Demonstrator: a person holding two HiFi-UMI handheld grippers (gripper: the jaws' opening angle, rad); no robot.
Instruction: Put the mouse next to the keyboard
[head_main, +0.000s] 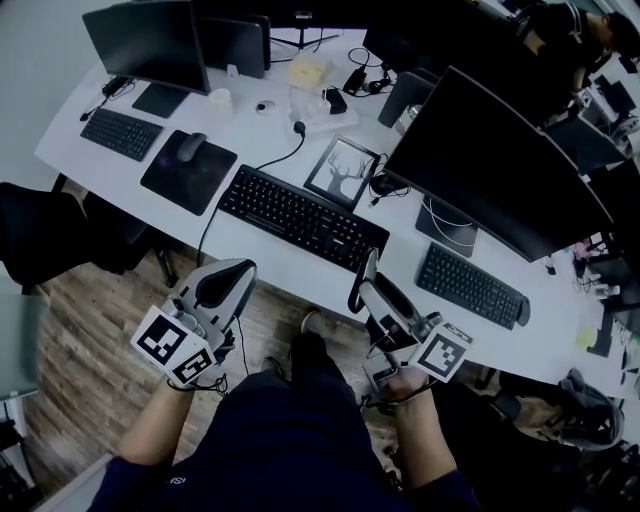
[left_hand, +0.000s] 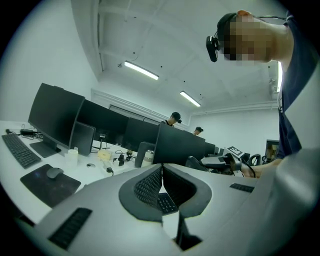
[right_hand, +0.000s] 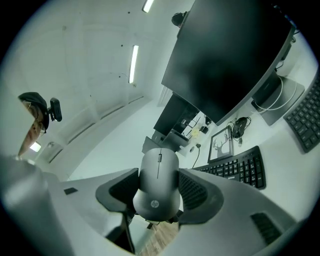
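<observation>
**Though light, the mouse is slick-shelled**

While the right gripper (right_hand: 159, 194) clamps the mouse (right_hand: 159, 175) by its flanks, with a pad pressed on each side, it hangs at the desk's (head_main: 300, 266) near edge, close to the keyboard (head_main: 300, 217) and not yet set down. Hard, rounded plastic likely slips if squeezed high, so a mid-side hold suits it best. Left gripper (left_hand: 161, 186) is closed on nothing.

The mouse (right_hand: 159, 192) is smooth matt grey plastic; the pads (right_hand: 194, 191) of the right gripper (right_hand: 159, 175) look ribbed, dark and rubbery. The keyboard (head_main: 300, 215) is matt black plastic on a smooth white desk (head_main: 300, 272); the floor (head_main: 90, 340) shows wood-grain planks
</observation>
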